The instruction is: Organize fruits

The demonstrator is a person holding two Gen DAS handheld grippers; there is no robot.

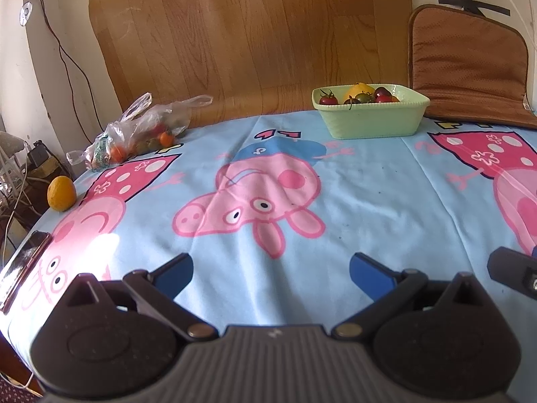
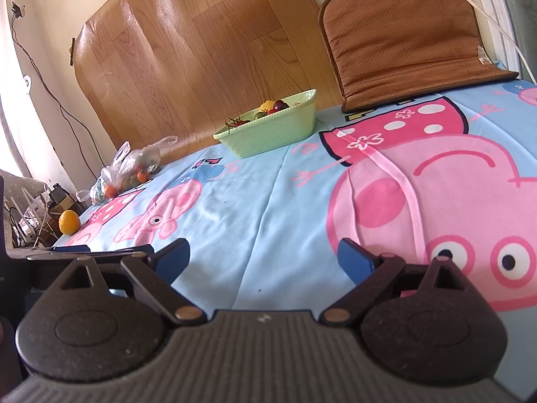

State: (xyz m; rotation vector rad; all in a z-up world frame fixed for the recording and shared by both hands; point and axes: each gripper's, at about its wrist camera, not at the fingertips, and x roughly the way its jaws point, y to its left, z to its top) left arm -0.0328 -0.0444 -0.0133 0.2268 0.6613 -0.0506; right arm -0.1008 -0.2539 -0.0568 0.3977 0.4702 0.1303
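Both the left tongs (image 1: 271,270) and the right tongs (image 2: 264,258) are spread and empty, near the desk's (image 1: 369,201) front edge. The green bowl (image 1: 369,121) of tomatoes sits far right. The plastic bag (image 1: 134,134) of fruit lies far left. The loose lemon (image 1: 61,193) rests at the left edge; a nudge during approach would likely roll it off.

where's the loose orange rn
The orange sits alone at the table's far-left edge in both wrist views, on the cartoon tablecloth, nearer than the plastic fruit bag.
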